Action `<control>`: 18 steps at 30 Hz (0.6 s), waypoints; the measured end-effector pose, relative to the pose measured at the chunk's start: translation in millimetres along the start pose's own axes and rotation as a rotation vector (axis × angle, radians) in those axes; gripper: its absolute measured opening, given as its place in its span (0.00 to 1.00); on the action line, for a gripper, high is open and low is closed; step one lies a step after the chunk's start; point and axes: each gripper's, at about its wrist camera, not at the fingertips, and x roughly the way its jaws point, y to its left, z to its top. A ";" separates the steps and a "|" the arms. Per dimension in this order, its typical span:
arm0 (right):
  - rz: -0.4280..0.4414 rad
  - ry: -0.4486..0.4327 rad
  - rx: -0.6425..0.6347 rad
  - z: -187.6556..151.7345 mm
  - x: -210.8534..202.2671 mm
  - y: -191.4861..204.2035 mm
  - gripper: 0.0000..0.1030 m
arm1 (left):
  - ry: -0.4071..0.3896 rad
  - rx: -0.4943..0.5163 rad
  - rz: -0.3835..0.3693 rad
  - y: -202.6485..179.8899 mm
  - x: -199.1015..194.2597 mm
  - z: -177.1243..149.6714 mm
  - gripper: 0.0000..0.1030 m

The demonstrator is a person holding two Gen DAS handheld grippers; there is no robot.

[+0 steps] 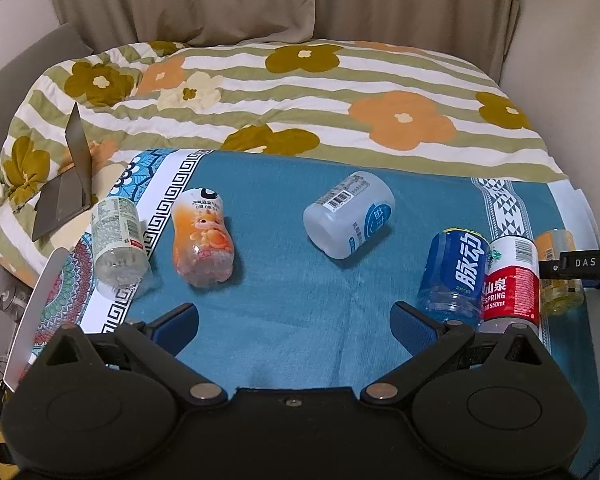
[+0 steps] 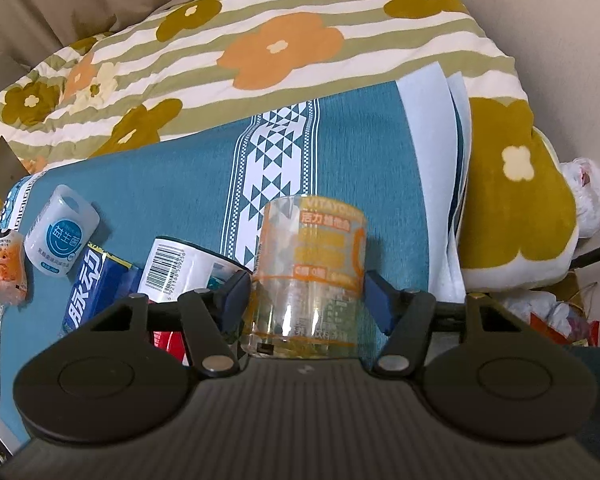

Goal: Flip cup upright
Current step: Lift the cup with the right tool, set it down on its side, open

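Several cut-bottle cups lie on a teal cloth [image 1: 292, 320]. My right gripper [image 2: 308, 292] has its blue pads on both sides of a clear cup with an orange label [image 2: 312, 256]; that cup also shows at the far right of the left wrist view [image 1: 560, 276]. My left gripper [image 1: 296, 324] is open and empty above bare cloth. Ahead of it lie a white-blue cup [image 1: 350, 216], an orange cup [image 1: 202, 236] and a clear green-label cup [image 1: 118, 240]. A blue cup [image 1: 456, 276] and a red-white cup [image 1: 510, 280] lie at its right.
A flowered striped quilt [image 1: 300, 92] covers the bed behind the cloth. A half-open laptop [image 1: 66, 188] sits on the quilt at the left. Curtains hang at the back. White plastic bags [image 2: 588, 196] lie beyond the right edge.
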 end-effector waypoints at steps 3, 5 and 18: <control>0.001 -0.009 -0.005 -0.2 -2.4 -0.1 0.74 | -0.003 0.003 0.000 -1.1 -0.5 -0.9 1.00; 0.002 -0.018 -0.007 -0.5 -5.9 0.5 0.74 | -0.007 0.004 0.000 -0.3 -2.3 -1.8 1.00; -0.034 -0.130 -0.019 -13.2 -72.3 32.2 0.73 | -0.056 -0.004 -0.068 40.7 -23.3 -12.0 1.00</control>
